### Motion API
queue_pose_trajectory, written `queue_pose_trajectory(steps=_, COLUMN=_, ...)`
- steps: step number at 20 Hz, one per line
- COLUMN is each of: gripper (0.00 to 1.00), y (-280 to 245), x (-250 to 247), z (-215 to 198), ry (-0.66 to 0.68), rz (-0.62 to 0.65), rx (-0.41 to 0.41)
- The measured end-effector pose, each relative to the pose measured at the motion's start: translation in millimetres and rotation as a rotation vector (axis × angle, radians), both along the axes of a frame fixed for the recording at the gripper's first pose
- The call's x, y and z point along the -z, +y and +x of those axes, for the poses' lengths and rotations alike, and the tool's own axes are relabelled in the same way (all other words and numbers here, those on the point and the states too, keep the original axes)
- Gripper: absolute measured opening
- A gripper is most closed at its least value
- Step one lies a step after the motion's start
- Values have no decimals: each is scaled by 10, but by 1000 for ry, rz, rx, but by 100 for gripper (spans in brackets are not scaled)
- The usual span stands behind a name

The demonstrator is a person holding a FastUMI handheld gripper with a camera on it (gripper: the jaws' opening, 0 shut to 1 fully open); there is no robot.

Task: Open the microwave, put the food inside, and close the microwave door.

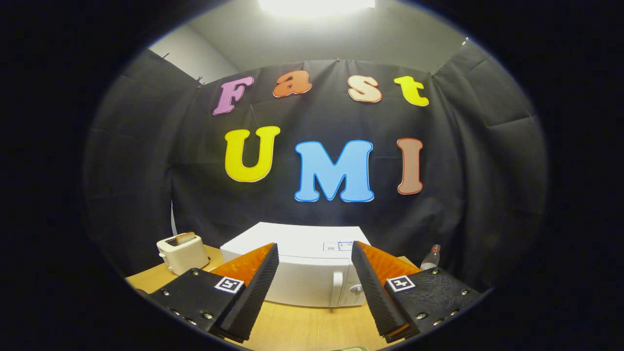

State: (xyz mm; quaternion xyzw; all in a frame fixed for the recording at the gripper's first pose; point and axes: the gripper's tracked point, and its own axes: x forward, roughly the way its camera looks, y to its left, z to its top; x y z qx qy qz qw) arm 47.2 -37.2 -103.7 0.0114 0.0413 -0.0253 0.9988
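Toaster (pixel 183 251) stands at the worktop's (pixel 297 326) back left edge. Microwave (pixel 297 265), door closed, sits mid-worktop beyond the fingers. Gripper (pixel 314 253) spread wide, grasping nothing. Advise aligning squarely on the door handle (pixel 337 288) before pulling. Bottle (pixel 431 258) stands at the right edge.

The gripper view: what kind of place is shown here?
Probably a staged kitchen corner in a booth: a white microwave and toaster on a wooden table, black cloth behind. The open claw holds nothing.

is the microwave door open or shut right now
Shut. The microwave door sits flush with its front, handle untouched. The gripper is open, its fingers spread, short of it.
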Motion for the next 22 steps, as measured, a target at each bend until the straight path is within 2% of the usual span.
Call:
queue_pose_trajectory(steps=6, gripper=91, y=-219, x=718, z=369, ry=41, rz=45, rx=-21)
queue_pose_trajectory(steps=12, gripper=91, y=-426, x=1464, z=833, ry=85, rz=-3, rx=23)
queue_pose_trajectory(steps=18, gripper=91, y=-499, x=2044, z=1243, ry=142, rz=14, rx=41)
queue_pose_trajectory(steps=21, gripper=87, y=-542, x=2223, z=1365, ry=157, rz=30, rx=64)
queue_pose_trajectory(steps=22, gripper=80, y=-541, x=2260, z=1370, ry=161, rz=33, rx=62)
